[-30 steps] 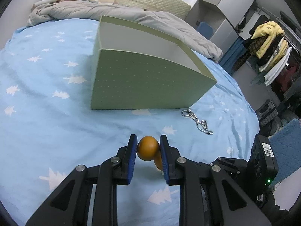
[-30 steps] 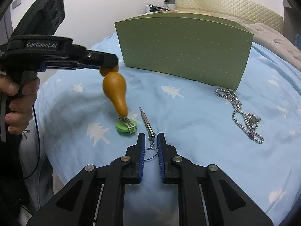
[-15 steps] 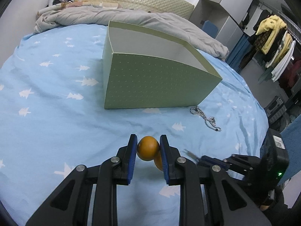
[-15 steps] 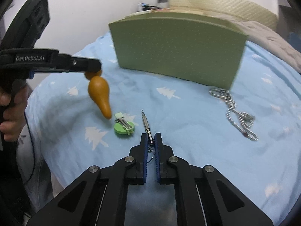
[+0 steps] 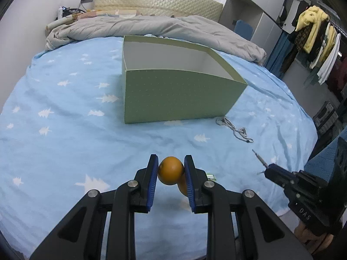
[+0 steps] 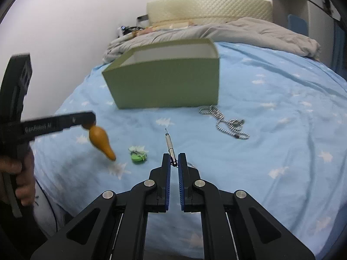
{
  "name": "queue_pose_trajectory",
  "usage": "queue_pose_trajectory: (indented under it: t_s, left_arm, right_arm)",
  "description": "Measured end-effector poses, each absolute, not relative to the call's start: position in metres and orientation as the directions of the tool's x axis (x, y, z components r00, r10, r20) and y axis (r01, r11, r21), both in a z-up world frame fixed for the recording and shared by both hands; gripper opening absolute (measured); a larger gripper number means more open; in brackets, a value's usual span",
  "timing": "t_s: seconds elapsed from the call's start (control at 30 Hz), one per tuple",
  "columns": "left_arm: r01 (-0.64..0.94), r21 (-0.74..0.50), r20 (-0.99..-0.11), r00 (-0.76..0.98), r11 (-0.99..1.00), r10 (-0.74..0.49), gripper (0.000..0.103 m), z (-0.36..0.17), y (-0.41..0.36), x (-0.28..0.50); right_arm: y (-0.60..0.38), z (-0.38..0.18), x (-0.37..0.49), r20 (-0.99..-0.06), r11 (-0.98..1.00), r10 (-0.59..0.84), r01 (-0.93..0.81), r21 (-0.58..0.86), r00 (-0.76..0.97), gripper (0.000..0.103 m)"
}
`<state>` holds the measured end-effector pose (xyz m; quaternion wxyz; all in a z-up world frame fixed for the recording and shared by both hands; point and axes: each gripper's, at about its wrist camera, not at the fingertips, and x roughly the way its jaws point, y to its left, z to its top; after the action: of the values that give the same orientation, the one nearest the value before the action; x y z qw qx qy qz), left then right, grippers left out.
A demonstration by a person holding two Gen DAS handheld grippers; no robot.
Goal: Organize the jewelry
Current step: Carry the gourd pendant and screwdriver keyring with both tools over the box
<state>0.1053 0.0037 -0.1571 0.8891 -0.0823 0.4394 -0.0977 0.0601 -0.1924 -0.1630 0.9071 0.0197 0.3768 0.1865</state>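
Note:
My left gripper (image 5: 170,171) is shut on an orange gourd-shaped pendant (image 5: 170,170) and holds it above the blue sheet; the pendant also shows in the right wrist view (image 6: 101,140), hanging point down. My right gripper (image 6: 174,162) is shut on a thin metal keychain rod (image 6: 169,143) and holds it lifted, tip forward; the rod shows in the left wrist view (image 5: 260,160). The open green box (image 5: 173,91) stands ahead of both, also in the right wrist view (image 6: 164,82). A beaded silver chain (image 6: 225,122) lies by the box's right corner.
A small green clip piece (image 6: 138,155) lies on the sheet between the grippers. A grey duvet (image 5: 151,28) is bunched behind the box. Clothes on a rack (image 5: 314,34) hang at the far right beyond the bed edge.
The right gripper closed on the keychain rod and lifted it off the sheet. The left gripper rose and drew back with the gourd pendant, leaving the green clip piece on the bed.

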Motion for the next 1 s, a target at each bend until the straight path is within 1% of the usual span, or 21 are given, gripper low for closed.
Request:
queue_pose_trajectory:
  t_s: [0.17,0.3,0.4,0.5,0.63,0.73,0.77,0.9,1.0]
  left_arm:
    - [0.102,-0.224,-0.760,0.604,0.969,-0.240,0.024,-0.149,0.003,0.103]
    - [0.101,-0.221,-0.738,0.632,0.970,-0.234,0.024,-0.135,0.007,0.114]
    - [0.128,-0.228,-0.719,0.647,0.965,-0.255,0.024,-0.122,0.006,0.129]
    - [0.159,-0.251,-0.675,0.678,0.955,-0.291,0.024,-0.101,0.004,0.143]
    - [0.199,-0.230,-0.626,0.719,0.952,-0.302,0.024,-0.072,-0.007,0.164]
    - [0.219,-0.205,-0.614,0.730,0.954,-0.300,0.024,-0.058,-0.014,0.185]
    - [0.222,-0.190,-0.611,0.736,0.956,-0.293,0.024,-0.053,-0.016,0.194]
    - [0.205,-0.131,-0.612,0.753,0.970,-0.242,0.024,-0.041,-0.018,0.222]
    - [0.191,-0.100,-0.630,0.747,0.977,-0.211,0.024,-0.039,-0.016,0.246]
  right_arm:
    - [-0.191,-0.154,0.061,-0.669,0.928,0.361,-0.324,0.186,0.650,0.005]
    - [-0.189,-0.142,0.073,-0.650,0.927,0.367,-0.323,0.193,0.665,0.005]
    - [-0.189,-0.126,0.087,-0.616,0.925,0.375,-0.323,0.199,0.693,0.005]
    - [-0.190,-0.105,0.099,-0.569,0.923,0.384,-0.319,0.216,0.727,0.005]
    - [-0.187,-0.074,0.118,-0.510,0.924,0.381,-0.328,0.194,0.771,0.005]
    - [-0.181,-0.054,0.139,-0.481,0.927,0.374,-0.341,0.159,0.793,0.005]
    - [-0.179,-0.048,0.149,-0.480,0.930,0.365,-0.340,0.141,0.798,0.005]
    - [-0.179,-0.041,0.186,-0.506,0.928,0.369,-0.343,0.147,0.779,0.005]
    - [-0.182,-0.043,0.214,-0.547,0.926,0.372,-0.342,0.161,0.750,0.005]
